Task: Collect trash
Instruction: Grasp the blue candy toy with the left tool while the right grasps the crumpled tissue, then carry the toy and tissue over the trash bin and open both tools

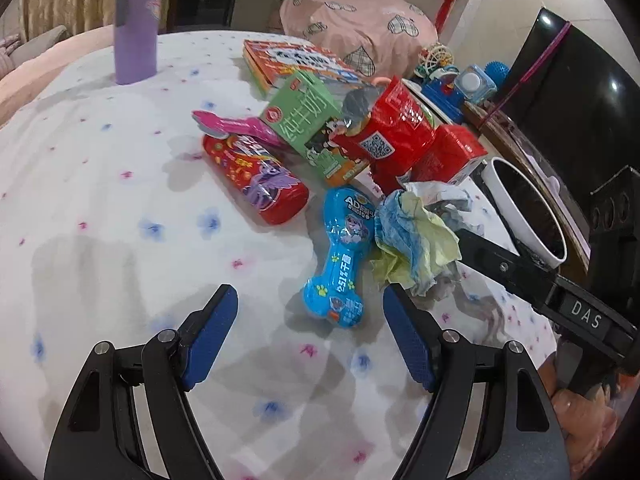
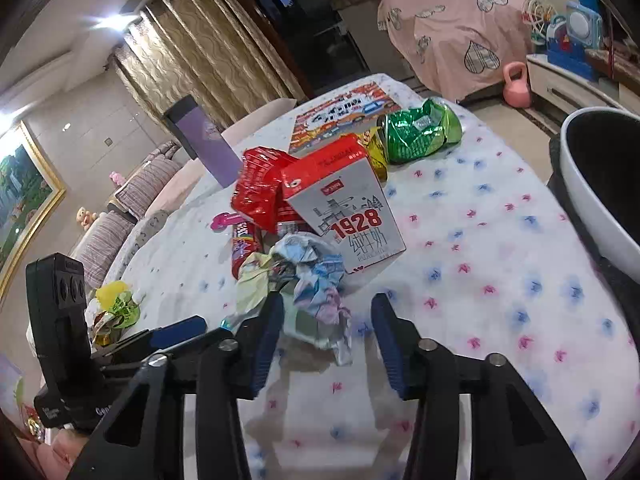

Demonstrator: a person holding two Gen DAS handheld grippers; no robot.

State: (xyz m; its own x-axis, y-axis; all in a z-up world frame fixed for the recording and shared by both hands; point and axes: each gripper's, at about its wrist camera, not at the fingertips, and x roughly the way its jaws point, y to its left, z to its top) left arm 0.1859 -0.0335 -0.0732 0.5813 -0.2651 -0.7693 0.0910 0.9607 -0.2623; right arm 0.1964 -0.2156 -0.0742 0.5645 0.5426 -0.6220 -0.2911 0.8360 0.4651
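On the flowered tablecloth the crumpled paper wad lies between the right gripper's half-narrowed jaws, not visibly pinched – the 1928 milk carton and red wrappers crowd just behind (the white bin is cut off) – while the left gripper gapes wide near a blue bone-shaped pack.

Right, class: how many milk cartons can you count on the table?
2: a green carton in front of the book, and a red-and-white carton just behind the crumpled paper. More may be hidden.
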